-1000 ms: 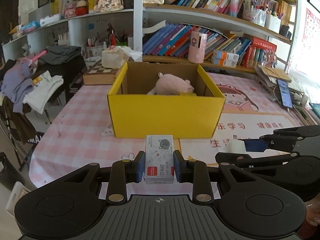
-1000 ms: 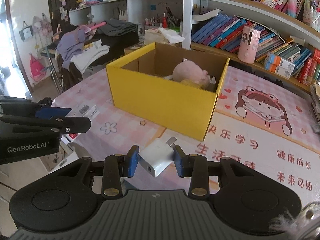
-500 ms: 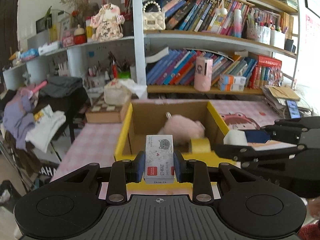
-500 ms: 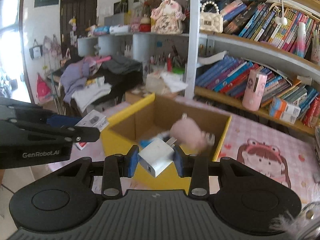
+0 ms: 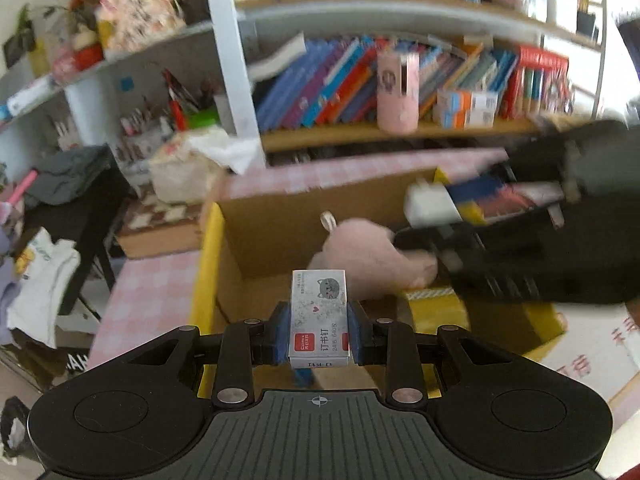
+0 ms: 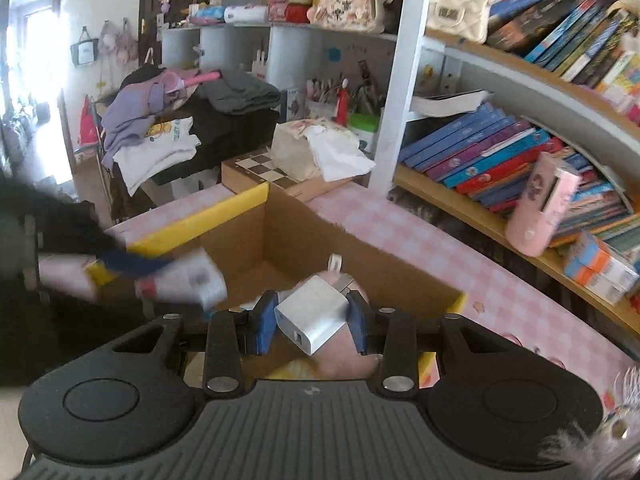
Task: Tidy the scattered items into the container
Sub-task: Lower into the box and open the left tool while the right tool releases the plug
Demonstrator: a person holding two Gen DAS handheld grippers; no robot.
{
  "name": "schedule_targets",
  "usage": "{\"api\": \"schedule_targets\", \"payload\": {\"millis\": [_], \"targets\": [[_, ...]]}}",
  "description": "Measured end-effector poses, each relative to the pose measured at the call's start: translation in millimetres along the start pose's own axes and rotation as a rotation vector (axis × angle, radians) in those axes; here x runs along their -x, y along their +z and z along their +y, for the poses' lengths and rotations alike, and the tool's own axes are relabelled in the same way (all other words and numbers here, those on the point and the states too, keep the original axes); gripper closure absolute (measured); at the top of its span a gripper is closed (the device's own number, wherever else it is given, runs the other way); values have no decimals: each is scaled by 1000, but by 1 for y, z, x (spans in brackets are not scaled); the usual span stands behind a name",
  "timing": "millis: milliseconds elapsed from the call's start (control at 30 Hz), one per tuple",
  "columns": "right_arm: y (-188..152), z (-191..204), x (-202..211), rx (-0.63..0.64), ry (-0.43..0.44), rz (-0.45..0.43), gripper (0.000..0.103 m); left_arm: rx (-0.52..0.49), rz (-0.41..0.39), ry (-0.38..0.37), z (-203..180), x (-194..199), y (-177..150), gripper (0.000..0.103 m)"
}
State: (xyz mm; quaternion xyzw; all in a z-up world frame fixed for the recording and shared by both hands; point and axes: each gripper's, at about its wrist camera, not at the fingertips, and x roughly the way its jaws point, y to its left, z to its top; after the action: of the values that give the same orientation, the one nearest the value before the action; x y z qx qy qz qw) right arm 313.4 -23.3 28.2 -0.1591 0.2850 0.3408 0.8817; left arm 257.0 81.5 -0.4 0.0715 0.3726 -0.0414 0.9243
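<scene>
A small grey-white staple box (image 5: 319,317) with a cat drawing and a red label stands upright, pinched at its sides above the open yellow cardboard box (image 5: 208,264). A white plug adapter (image 6: 315,313), tilted on a corner, is clamped likewise over the box. Inside lies a pink plush toy (image 5: 372,258) beside a yellow tape roll (image 5: 432,300).

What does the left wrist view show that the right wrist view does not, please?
Only the left wrist view shows the printed face of the staple box held in the left gripper.

Only the right wrist view shows the cream handbag and the chessboard.

Both show the yellow cardboard box, the pink plush toy and the white charger.
</scene>
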Motion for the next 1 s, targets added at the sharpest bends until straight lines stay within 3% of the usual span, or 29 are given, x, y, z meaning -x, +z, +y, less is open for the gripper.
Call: {"api": "schedule_targets", "payload": {"millis": [300, 467, 767, 1000], "targets": [[39, 7, -72, 88, 133, 86, 68, 59, 133, -43, 3, -48, 2, 75], [46, 14, -103, 100, 218, 144, 68, 86, 167, -58, 3, -58, 2, 75], [48, 15, -144, 115, 287, 250, 68, 120, 195, -43, 6, -68, 1, 73], [47, 19, -156, 112, 296, 276, 67, 135, 190, 0, 8, -68, -1, 57]]}}
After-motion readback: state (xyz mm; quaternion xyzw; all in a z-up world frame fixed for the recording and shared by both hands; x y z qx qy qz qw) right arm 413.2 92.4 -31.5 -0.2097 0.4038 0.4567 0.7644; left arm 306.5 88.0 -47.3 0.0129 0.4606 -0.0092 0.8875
